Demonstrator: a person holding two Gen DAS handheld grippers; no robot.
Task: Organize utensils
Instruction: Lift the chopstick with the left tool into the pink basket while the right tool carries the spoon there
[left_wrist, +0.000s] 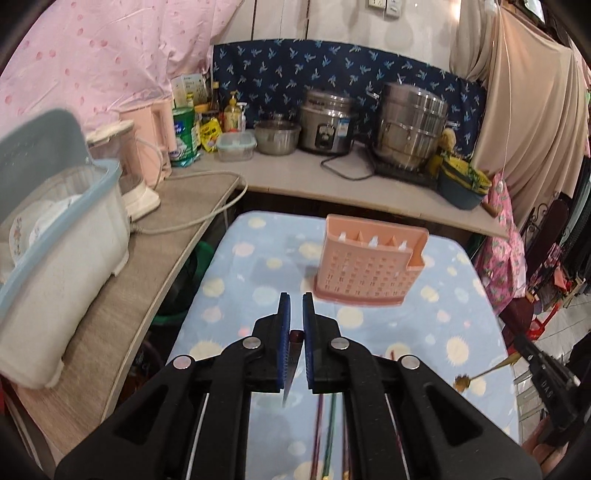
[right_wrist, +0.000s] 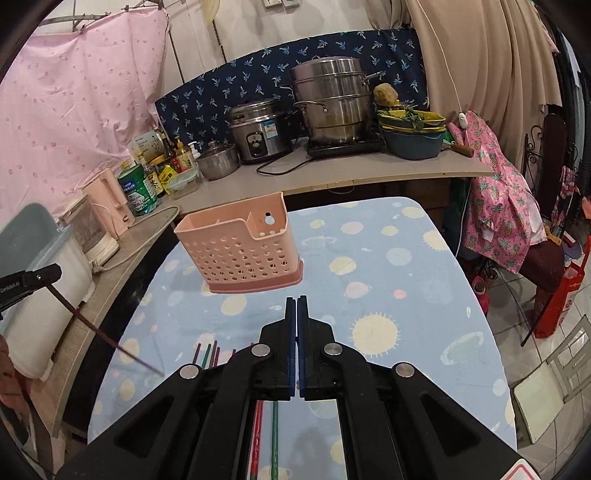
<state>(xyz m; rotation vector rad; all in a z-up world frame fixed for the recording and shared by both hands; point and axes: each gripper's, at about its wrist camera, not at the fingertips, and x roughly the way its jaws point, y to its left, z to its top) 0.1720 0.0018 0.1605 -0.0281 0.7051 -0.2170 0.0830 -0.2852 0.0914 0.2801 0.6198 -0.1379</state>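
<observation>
A pink perforated utensil holder (left_wrist: 369, 264) stands on the blue dotted table; it also shows in the right wrist view (right_wrist: 242, 249). My left gripper (left_wrist: 296, 306) is shut on a dark red chopstick (left_wrist: 291, 369), which hangs down between its pads; the right wrist view shows it held at the left (right_wrist: 107, 338). My right gripper (right_wrist: 296, 308) is shut; the left wrist view shows it holding a small gold spoon (left_wrist: 480, 374) at the right edge. Several coloured chopsticks (right_wrist: 207, 356) lie on the table below both grippers (left_wrist: 327, 435).
A grey counter wraps the left and back (left_wrist: 295, 177). On it stand a white dish rack (left_wrist: 55, 240), a pink kettle (left_wrist: 147, 140), bottles, a rice cooker (left_wrist: 327, 125), a steel steamer pot (left_wrist: 410, 125) and stacked bowls (left_wrist: 463, 184). Clothes hang at the right.
</observation>
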